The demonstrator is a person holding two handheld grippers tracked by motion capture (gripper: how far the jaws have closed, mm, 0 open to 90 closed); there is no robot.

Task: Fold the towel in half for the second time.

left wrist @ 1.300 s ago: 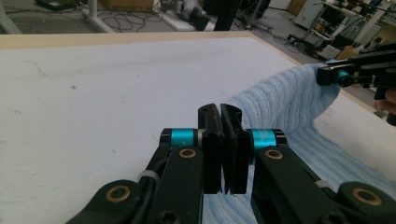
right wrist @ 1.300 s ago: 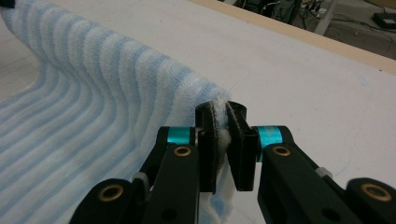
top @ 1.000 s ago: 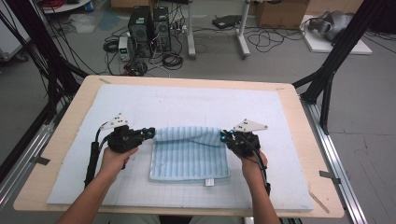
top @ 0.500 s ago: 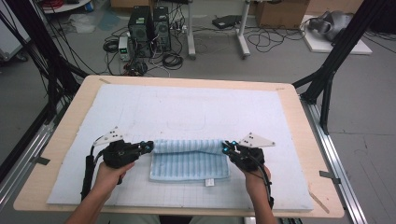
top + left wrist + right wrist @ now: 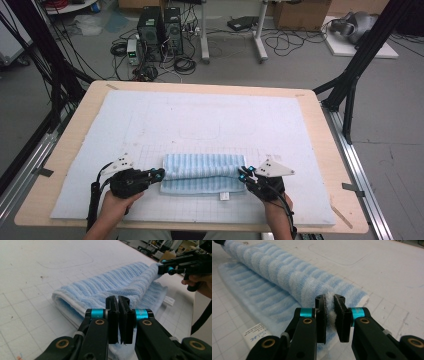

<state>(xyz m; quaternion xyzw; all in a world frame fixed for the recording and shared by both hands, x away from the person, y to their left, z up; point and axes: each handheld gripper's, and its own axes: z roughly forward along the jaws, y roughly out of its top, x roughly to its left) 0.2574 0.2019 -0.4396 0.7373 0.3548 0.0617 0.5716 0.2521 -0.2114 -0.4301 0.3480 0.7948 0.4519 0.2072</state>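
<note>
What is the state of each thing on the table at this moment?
Striped blue towel: partly folded, its upper layer lifted toward the near edge.
Left claw: shut on the towel's left corner.
Right claw: shut on the towel's right corner.
Towel label: lying flat on the mat.

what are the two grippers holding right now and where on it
Both hold the blue striped towel. The left gripper pinches one end of its folded-over top layer, the right gripper the other end; that edge is lifted above the layer lying flat on the mat.
</note>
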